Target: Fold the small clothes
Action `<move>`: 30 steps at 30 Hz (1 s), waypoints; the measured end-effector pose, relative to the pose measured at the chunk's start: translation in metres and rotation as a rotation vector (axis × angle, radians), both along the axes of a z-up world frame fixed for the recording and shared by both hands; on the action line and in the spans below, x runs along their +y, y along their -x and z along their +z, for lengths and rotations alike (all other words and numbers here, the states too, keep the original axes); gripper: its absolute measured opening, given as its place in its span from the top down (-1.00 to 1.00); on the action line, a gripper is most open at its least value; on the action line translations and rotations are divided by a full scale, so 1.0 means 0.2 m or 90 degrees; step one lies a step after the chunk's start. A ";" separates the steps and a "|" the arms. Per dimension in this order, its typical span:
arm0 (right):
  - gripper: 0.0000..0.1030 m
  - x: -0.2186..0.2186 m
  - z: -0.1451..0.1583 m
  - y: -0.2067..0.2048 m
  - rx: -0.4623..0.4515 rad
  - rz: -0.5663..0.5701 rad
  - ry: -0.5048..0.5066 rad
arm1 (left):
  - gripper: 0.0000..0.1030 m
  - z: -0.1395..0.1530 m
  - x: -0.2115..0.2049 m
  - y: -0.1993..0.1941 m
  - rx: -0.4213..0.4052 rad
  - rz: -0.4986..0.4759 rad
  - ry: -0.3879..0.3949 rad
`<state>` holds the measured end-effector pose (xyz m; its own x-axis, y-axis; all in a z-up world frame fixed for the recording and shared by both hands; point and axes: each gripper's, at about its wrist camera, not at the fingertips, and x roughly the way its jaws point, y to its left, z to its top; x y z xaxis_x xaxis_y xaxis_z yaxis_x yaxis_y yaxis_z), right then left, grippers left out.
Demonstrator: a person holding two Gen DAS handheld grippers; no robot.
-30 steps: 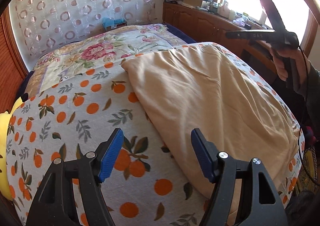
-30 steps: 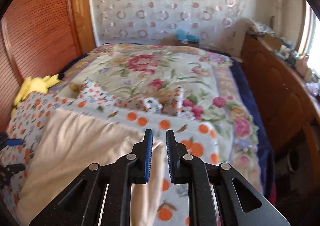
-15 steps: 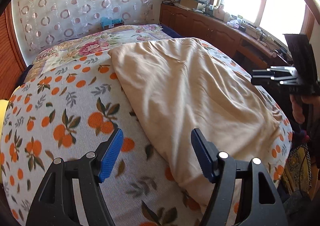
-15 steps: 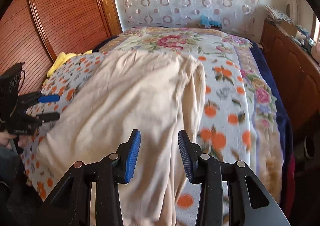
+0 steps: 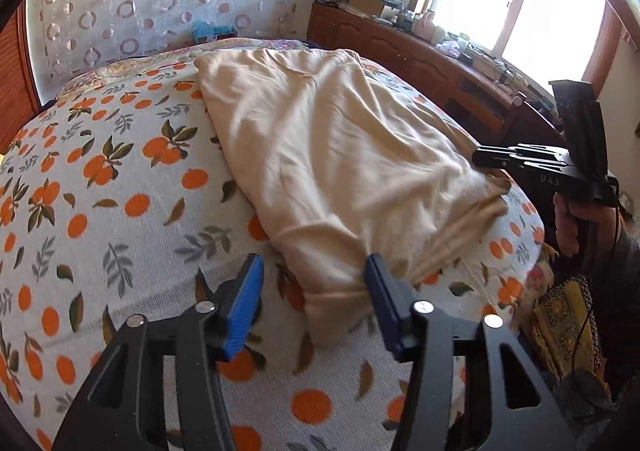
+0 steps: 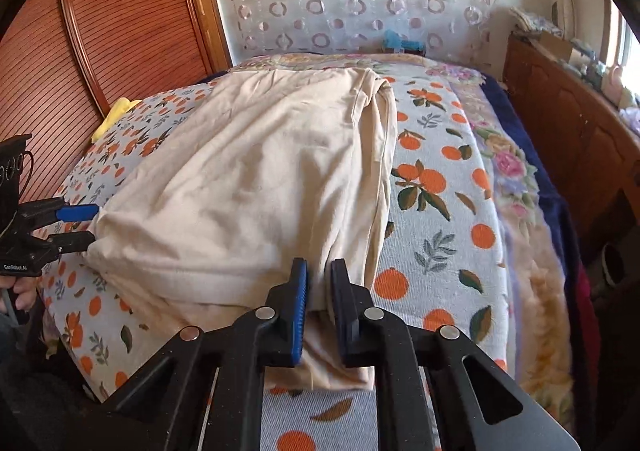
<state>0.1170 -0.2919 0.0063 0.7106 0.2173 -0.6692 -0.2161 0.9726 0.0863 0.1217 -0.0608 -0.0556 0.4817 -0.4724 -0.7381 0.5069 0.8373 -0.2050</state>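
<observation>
A beige garment [image 5: 340,155] lies spread flat on the orange-print bedspread [image 5: 100,191]. My left gripper [image 5: 314,307] is at its near left corner. Its jaws are closing with the corner between them. The right pad touches the cloth and the left pad stands clear, so it is open. In the right wrist view the garment [image 6: 260,179] fills the middle, with my left gripper [image 6: 90,226] at its far left corner. My right gripper [image 6: 320,291] is closing on the near right edge, and folded cloth fills the narrow gap. From the left it shows as the right gripper [image 5: 478,157] at that corner.
A floral quilt [image 6: 508,163] covers the far and right side of the bed. A wooden cabinet [image 5: 400,47] with clutter runs under the window. A slatted wooden door [image 6: 120,31] and a yellow plush toy [image 6: 116,117] are on the left. A hand [image 5: 568,223] holds the right gripper.
Both grippers have come to the garment's near corners. The left jaws have narrowed about one corner. The right jaws widened, then closed on the near right edge.
</observation>
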 end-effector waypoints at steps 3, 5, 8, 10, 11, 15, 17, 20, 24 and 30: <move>0.77 -0.02 0.01 0.10 -0.016 -0.009 -0.016 | 0.30 0.00 0.00 0.03 0.000 0.000 0.005; 0.77 -0.03 0.02 0.15 -0.027 -0.014 -0.029 | 0.33 0.00 -0.01 0.06 0.000 -0.001 0.002; 0.61 -0.05 0.01 0.21 -0.032 -0.022 -0.041 | 0.33 -0.02 -0.01 0.08 0.006 -0.002 -0.004; 0.12 -0.05 -0.01 0.21 -0.028 -0.031 -0.036 | 0.33 -0.04 0.00 0.08 0.016 -0.002 -0.002; -0.11 -0.05 -0.03 0.20 -0.023 -0.036 -0.035 | 0.33 -0.05 0.00 0.09 0.017 -0.002 -0.001; -0.22 -0.03 -0.08 0.15 -0.013 -0.064 -0.012 | 0.33 -0.05 0.00 0.10 0.013 -0.002 0.001; -0.22 -0.03 -0.08 0.13 -0.009 -0.069 -0.017 | 0.33 -0.05 -0.01 0.10 0.008 -0.004 -0.004; -0.22 -0.04 -0.10 0.10 0.007 -0.074 -0.037 | 0.43 -0.05 -0.03 0.11 0.003 -0.011 -0.011; -0.22 -0.02 -0.12 0.09 0.007 -0.071 -0.039 | 0.54 -0.05 -0.04 0.11 0.000 -0.014 -0.014; 0.04 0.02 -0.13 0.07 0.008 -0.031 -0.046 | 0.80 0.00 -0.06 0.13 -0.007 -0.039 0.008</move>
